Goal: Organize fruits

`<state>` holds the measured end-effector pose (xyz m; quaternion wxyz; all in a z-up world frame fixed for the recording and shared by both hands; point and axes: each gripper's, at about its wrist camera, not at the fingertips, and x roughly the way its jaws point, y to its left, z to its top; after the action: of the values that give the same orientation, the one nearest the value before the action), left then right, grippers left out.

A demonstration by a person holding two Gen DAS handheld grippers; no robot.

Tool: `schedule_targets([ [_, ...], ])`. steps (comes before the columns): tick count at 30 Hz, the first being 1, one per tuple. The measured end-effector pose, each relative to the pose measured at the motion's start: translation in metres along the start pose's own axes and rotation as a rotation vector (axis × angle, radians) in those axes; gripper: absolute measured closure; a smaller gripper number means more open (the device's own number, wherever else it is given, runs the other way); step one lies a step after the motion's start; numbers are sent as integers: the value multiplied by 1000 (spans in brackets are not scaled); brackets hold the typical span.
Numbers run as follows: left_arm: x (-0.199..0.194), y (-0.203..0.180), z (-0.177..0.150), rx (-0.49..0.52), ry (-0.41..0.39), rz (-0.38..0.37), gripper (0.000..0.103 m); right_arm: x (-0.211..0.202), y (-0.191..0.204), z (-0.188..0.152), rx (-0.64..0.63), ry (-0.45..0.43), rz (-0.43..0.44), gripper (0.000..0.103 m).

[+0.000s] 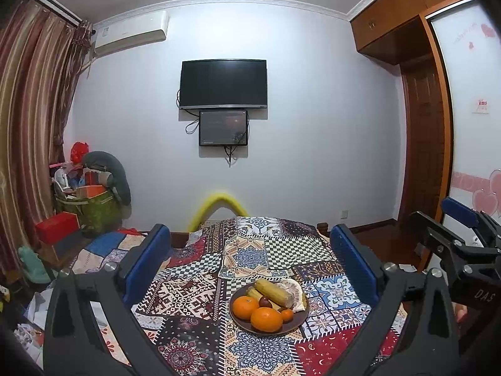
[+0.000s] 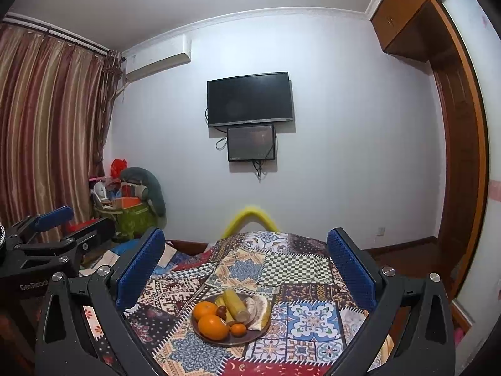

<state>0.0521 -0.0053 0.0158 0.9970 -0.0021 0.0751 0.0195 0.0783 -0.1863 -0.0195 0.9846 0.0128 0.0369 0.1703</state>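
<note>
Patchwork-covered table (image 1: 194, 294) bearing brown plate (image 1: 241, 324) heaped with oranges (image 1: 266, 319), corn (image 1: 275, 291) (piled loosely), left gripper (image 1: 250, 260) and right gripper (image 2: 245, 266) both spread wide, empty, hovering short of it; careless pick likely rolling fruit off.

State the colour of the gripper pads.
Blue, textured pads; the right wrist view shows them best.

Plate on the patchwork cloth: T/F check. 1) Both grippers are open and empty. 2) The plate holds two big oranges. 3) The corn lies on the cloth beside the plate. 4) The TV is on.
1) True: left gripper and right gripper are open, nothing between the fingers.
2) True: two oranges on the plate.
3) False: the corn lies on the plate.
4) False: the TV is dark.
</note>
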Motion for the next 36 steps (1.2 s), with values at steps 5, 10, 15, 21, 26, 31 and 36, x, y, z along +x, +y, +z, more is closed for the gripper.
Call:
schedule_targets([
  [5,2,1,0,-11,8,0,0,0,0,0,2,3,1,0],
  [10,4,3,-1,-19,12,1,0,1,-1,2,2,2,-2,0],
  [15,5,3,-2,-12,19,8,0,1,-1,2,4,0,-4,0],
  [21,6,0,-4,-3,22,10,0,-1,-1,4,3,-4,-5,0],
  [26,7,-2,-4,4,20,12,0,-3,0,3,5,-1,-2,0],
  [31,7,-1,-3,-5,12,14,0,-4,0,4,9,1,5,0],
  [36,7,-1,-3,0,18,-7,0,-4,0,4,4,1,4,0],
])
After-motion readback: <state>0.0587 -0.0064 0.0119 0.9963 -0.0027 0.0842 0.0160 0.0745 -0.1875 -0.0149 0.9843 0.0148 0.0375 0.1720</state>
